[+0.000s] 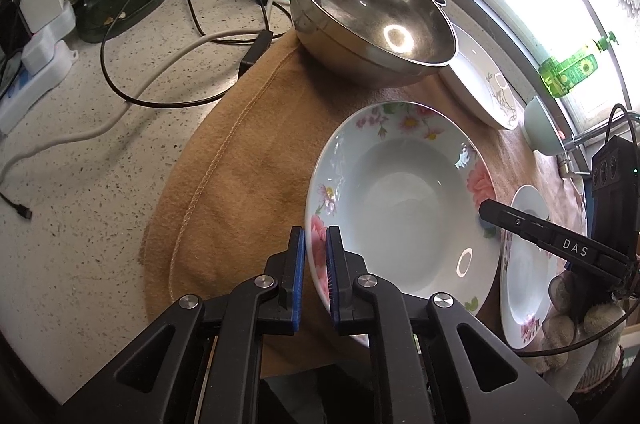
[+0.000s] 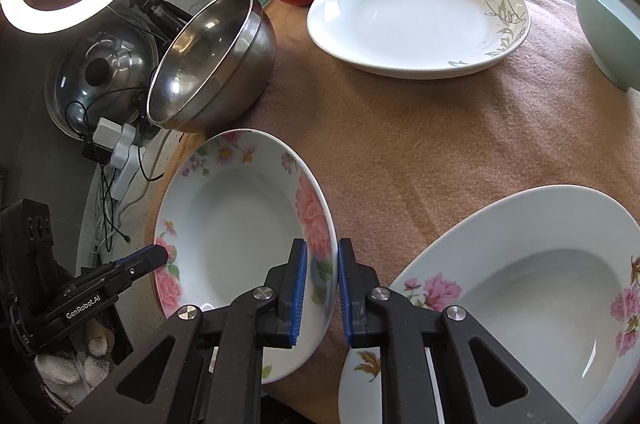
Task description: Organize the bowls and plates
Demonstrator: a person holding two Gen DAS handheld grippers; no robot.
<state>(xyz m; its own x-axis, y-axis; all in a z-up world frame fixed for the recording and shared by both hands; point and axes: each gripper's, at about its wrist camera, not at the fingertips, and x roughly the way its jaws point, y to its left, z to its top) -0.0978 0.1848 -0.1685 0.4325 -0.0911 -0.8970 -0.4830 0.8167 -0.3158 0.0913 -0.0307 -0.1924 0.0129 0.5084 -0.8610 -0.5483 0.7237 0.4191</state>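
Both grippers are clamping one floral plate — left gripper on its left rim, right gripper on the opposite rim — second floral plate lying just rightward.

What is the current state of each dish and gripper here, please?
Floral plate: gripped at opposite rims by both grippers.
Left gripper: shut on the rim.
Right gripper: shut on the rim.
Steel bowl: tilted, empty.
Leaf-pattern plate: flat, empty.
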